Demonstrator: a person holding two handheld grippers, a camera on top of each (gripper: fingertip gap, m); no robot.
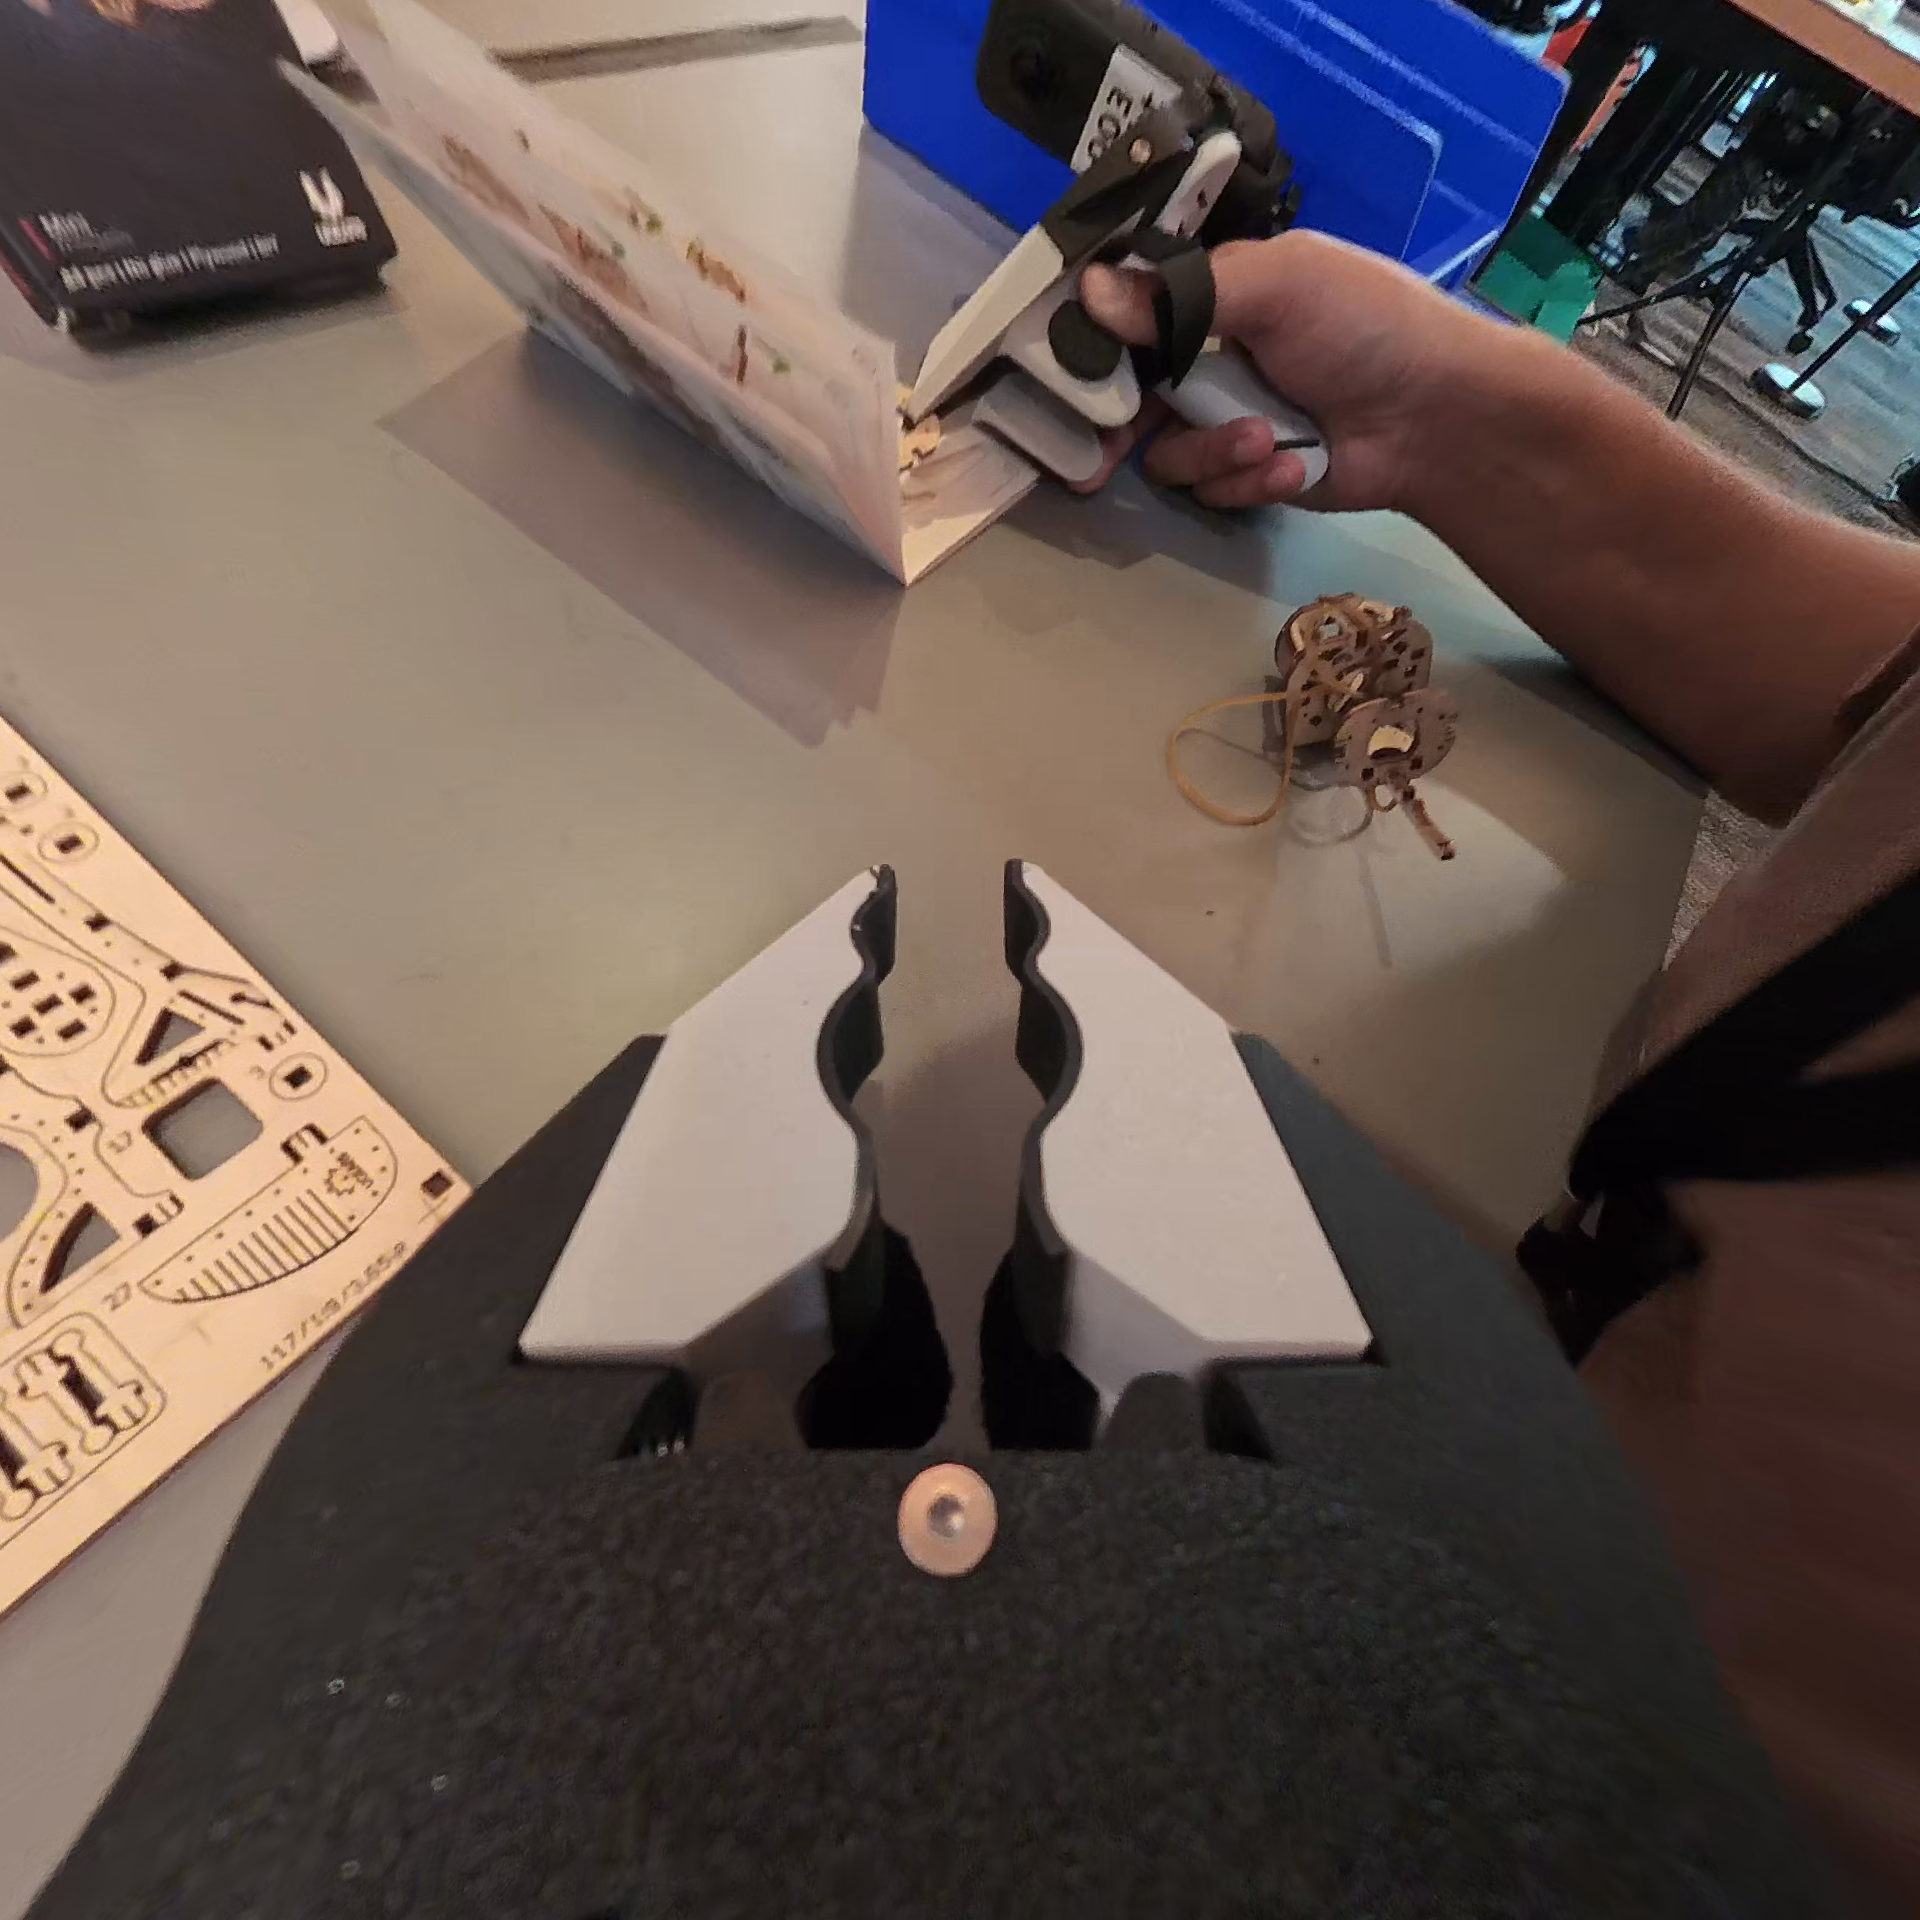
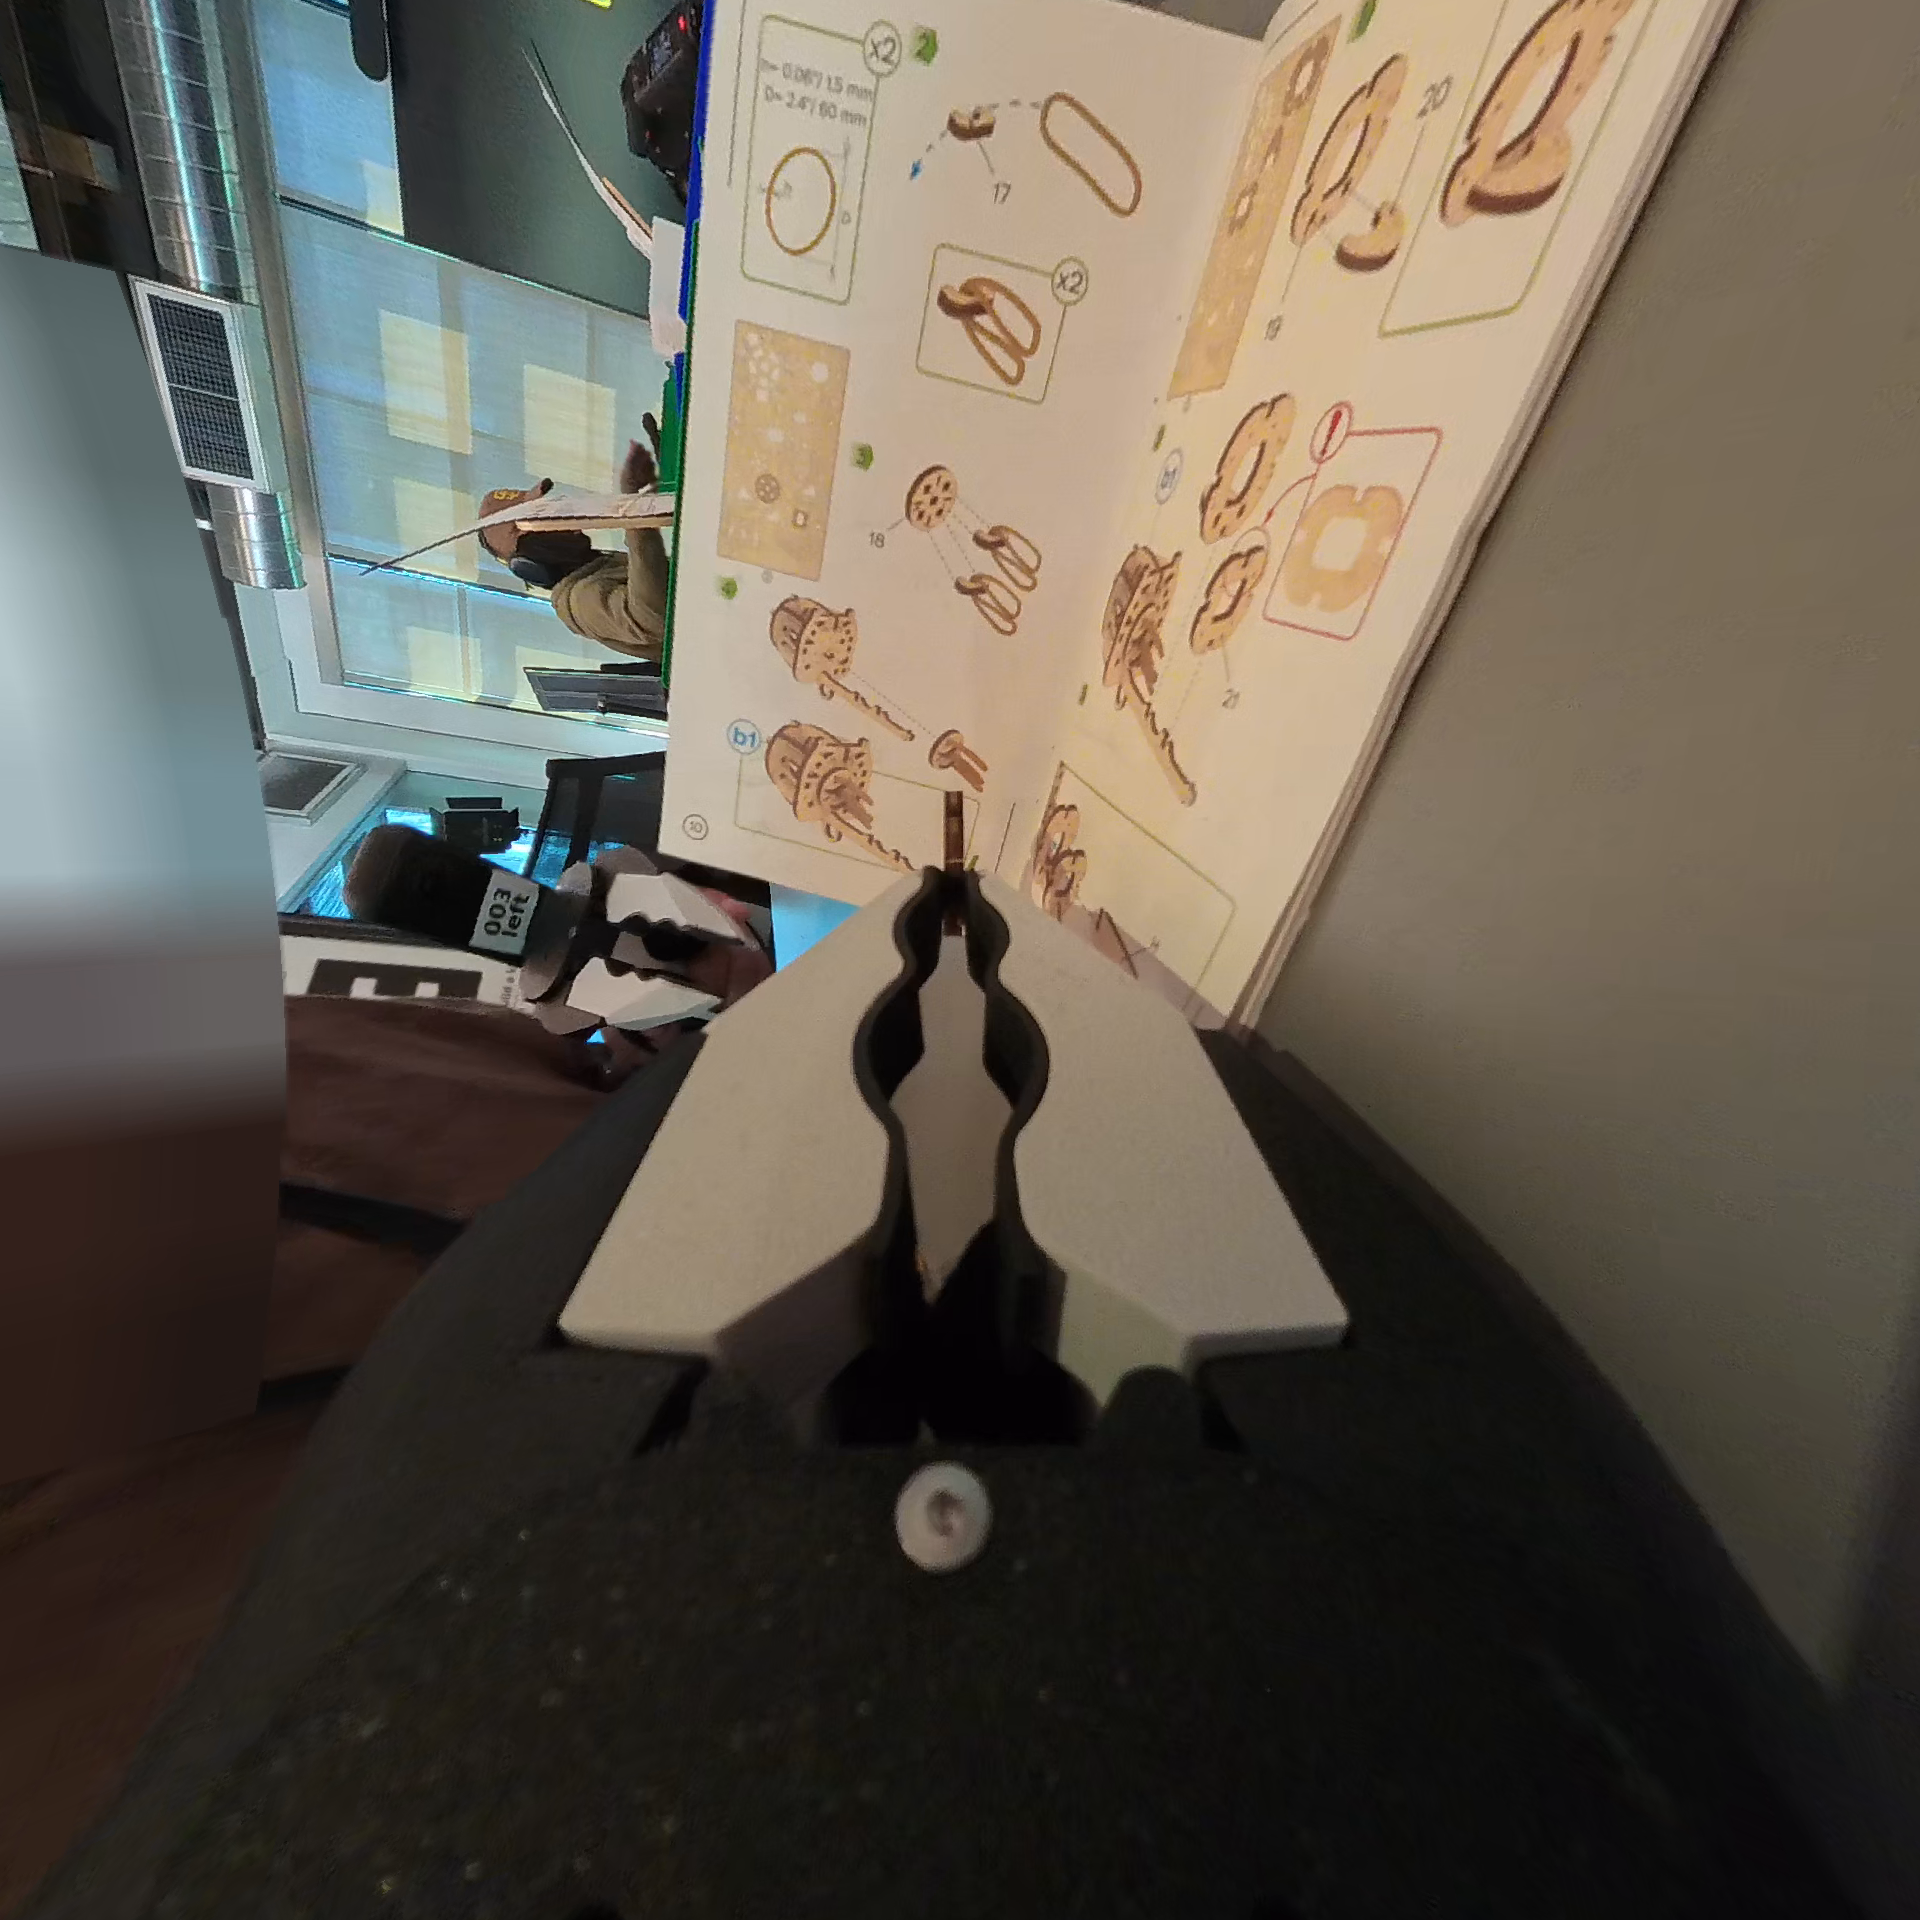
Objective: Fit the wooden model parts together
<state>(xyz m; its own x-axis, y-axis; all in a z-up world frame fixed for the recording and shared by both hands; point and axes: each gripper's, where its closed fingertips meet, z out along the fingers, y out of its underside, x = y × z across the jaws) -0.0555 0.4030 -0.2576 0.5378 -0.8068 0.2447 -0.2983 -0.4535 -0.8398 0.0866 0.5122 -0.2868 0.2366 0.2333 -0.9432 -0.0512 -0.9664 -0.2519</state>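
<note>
Plywood piece (image 2: 953,831), thin, light and brittle, sits edge-on in the right gripper's (image 2: 951,883) closed jaws at frame centre; left gripper (image 1: 945,883) open, empty.

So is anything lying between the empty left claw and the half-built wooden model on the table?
Nothing visible does. The left claw hangs open above bare grey table, and the half-built wooden model sits ahead to its right. Only the model's own loose rubber band trails on the near side.
</note>
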